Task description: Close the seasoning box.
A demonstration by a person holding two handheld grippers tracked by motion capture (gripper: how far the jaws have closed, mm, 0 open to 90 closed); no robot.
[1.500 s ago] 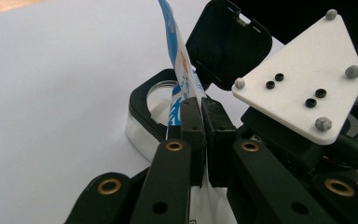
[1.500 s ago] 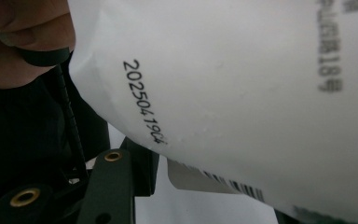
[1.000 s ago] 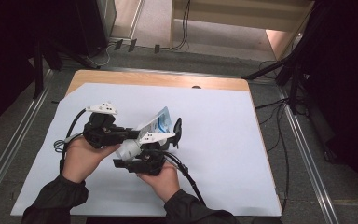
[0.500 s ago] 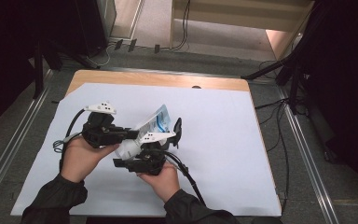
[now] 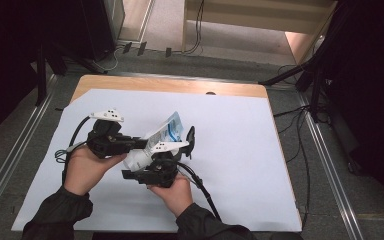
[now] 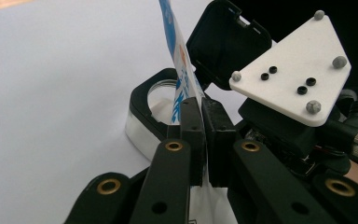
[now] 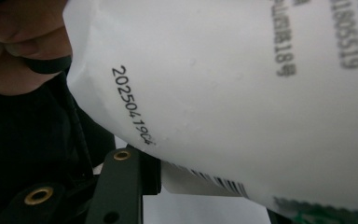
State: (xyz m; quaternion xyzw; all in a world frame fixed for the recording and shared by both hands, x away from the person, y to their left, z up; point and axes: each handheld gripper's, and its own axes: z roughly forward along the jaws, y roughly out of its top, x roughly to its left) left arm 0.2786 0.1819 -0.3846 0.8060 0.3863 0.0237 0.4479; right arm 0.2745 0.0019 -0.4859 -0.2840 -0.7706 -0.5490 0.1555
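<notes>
A white and blue pouch point(image 5: 166, 131) is held off the table between both hands. My left gripper point(image 5: 139, 144) is shut on the pouch's thin edge point(image 6: 182, 88), which passes upright between the two pads. My right gripper point(image 5: 152, 167) is just below the pouch's white bottom end. That end point(image 7: 223, 93), printed with a date and a barcode, lies across its jaws; one black jaw shows at the lower left, and whether they grip is hidden. Beyond the pouch stands a black and silver container point(image 6: 142, 128) with a round opening and a raised flip lid point(image 6: 223, 42).
White paper point(image 5: 240, 150) covers most of the wooden table point(image 5: 170, 86), with bare room to the right and far side. Cables trail from both grippers across the paper. Metal rails and dark stands run along both table sides.
</notes>
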